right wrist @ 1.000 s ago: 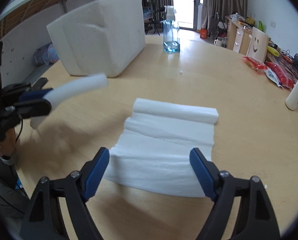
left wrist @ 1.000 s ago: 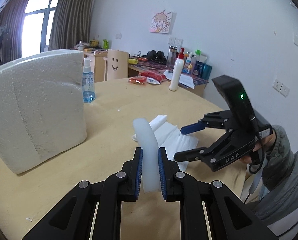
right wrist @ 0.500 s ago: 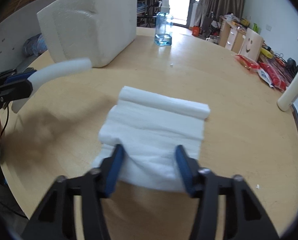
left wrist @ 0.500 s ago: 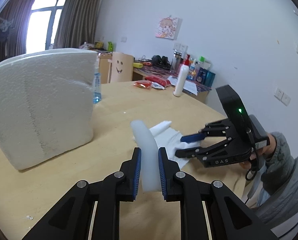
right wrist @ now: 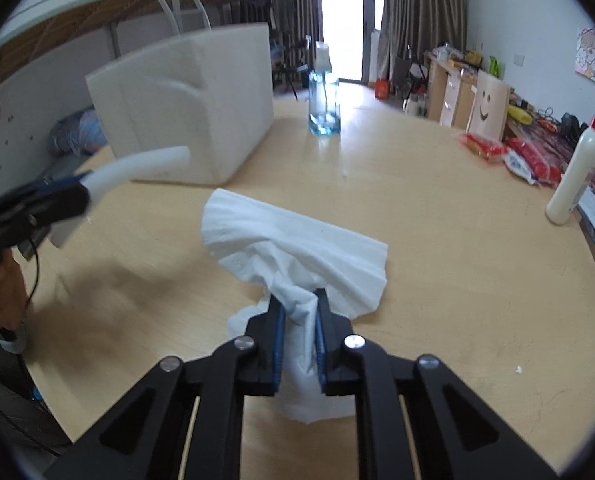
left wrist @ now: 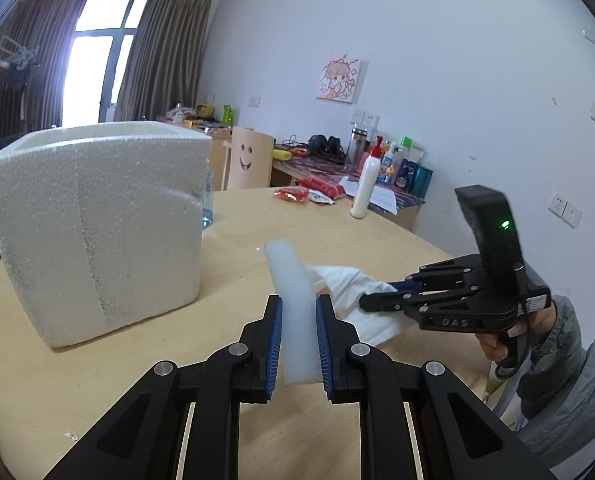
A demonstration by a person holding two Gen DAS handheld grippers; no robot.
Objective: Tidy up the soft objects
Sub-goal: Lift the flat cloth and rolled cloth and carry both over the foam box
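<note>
Closing since a moment ago, the right gripper point(right wrist: 300, 336) now pinches the tissue point(right wrist: 297, 248) bunched ahead of it, while the left gripper point(left wrist: 296, 344) clamps the foam strip point(left wrist: 291, 300); lift gently, avoiding tears.

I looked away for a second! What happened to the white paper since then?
The right gripper closed its fingers on the near edge of the white paper towel, bunching it up off the round wooden table. The left gripper still holds the white foam strip. The white foam box stayed put.
</note>
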